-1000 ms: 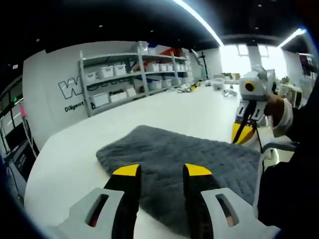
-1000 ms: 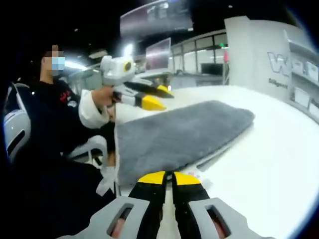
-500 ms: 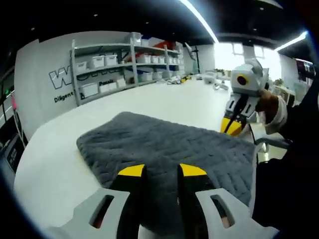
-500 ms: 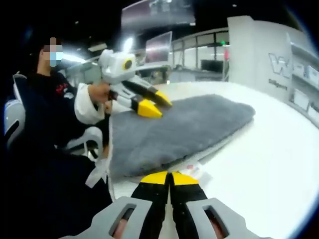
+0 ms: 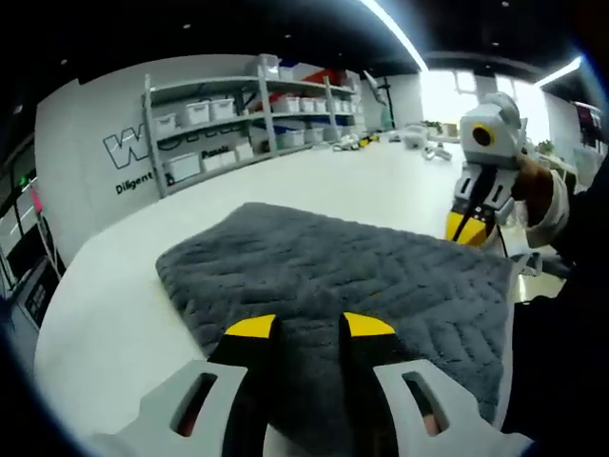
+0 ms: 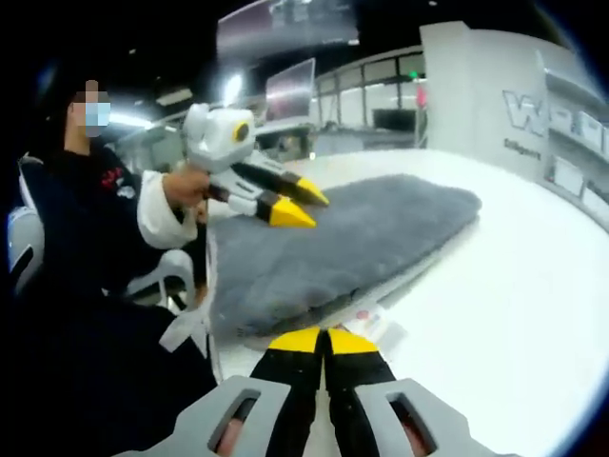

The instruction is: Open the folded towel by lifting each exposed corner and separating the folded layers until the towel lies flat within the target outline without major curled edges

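A grey folded towel [image 5: 333, 267] lies on the white table [image 5: 105, 305]. My left gripper [image 5: 309, 327] stands open just above the towel's near part, its yellow tips apart with nothing between them. In the right gripper view the towel [image 6: 362, 233] stretches away to the right, and the left gripper [image 6: 297, 205], held in a hand, hovers over its left end. My right gripper [image 6: 324, 340] is shut, tips together, just off the towel's near edge beside a white tag [image 6: 376, 324]. From the left gripper view, the right gripper [image 5: 468, 228] hangs at the towel's far right edge.
Shelves [image 5: 247, 124] with white bins line the wall beyond the table. A person in dark clothes [image 6: 86, 219] sits on a chair [image 6: 29, 248] at the table's edge. Bare white tabletop [image 6: 514, 286] extends past the towel.
My left gripper has come forward over the towel and its jaws have narrowed slightly. The right gripper has stayed shut near the towel's edge.
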`<state>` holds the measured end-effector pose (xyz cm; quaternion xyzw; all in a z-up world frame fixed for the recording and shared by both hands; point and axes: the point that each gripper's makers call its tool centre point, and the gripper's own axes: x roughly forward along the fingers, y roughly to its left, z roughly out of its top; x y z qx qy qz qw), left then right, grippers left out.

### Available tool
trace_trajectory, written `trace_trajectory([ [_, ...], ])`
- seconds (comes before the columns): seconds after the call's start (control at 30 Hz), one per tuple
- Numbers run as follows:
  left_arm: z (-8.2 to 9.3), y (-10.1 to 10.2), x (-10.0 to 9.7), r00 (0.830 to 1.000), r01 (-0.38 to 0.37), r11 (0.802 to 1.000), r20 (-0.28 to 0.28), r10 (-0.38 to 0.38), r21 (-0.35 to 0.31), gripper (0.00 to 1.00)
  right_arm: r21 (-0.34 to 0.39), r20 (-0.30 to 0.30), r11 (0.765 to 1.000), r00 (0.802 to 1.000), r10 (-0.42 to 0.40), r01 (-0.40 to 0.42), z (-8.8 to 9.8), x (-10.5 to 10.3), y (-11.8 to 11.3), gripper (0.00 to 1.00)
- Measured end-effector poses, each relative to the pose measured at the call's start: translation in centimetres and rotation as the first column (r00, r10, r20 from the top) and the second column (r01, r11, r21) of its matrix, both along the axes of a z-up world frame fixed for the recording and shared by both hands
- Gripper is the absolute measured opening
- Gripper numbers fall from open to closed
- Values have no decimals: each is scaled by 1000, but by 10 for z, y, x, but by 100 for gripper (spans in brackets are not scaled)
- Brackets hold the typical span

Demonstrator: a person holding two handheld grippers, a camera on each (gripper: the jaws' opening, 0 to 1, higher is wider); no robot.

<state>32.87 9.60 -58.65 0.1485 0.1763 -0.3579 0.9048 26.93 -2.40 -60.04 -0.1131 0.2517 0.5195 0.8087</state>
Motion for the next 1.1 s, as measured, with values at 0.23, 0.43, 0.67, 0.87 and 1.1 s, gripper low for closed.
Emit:
trace_trajectory([
  [0.23, -1, -2, 1, 1000, 0, 1000, 8, -1, 12, 26, -11, -9, 1000, 1000, -2, 2, 0, -3, 1, 0],
  [0.43, -1, -3, 6, 1000, 1, 999, 22, -2, 43, 26, -19, -12, 1000, 1000, 6, -7, 0, -6, 5, 0],
  [0.67, 0, -3, 11, 999, -3, 998, 39, 1, 66, 28, -16, -15, 1000, 1000, 5, -5, 0, -7, 9, 0],
  [0.87, 1, 2, 19, 999, -12, 998, 52, 9, 67, 29, -17, -14, 1000, 1000, 13, -13, 0, -9, 12, 0],
  [1.1, 7, 2, 11, 999, -5, 1000, 48, 3, 27, 28, -22, 1, 999, 1000, 26, -26, 1, -8, 11, 0],
])
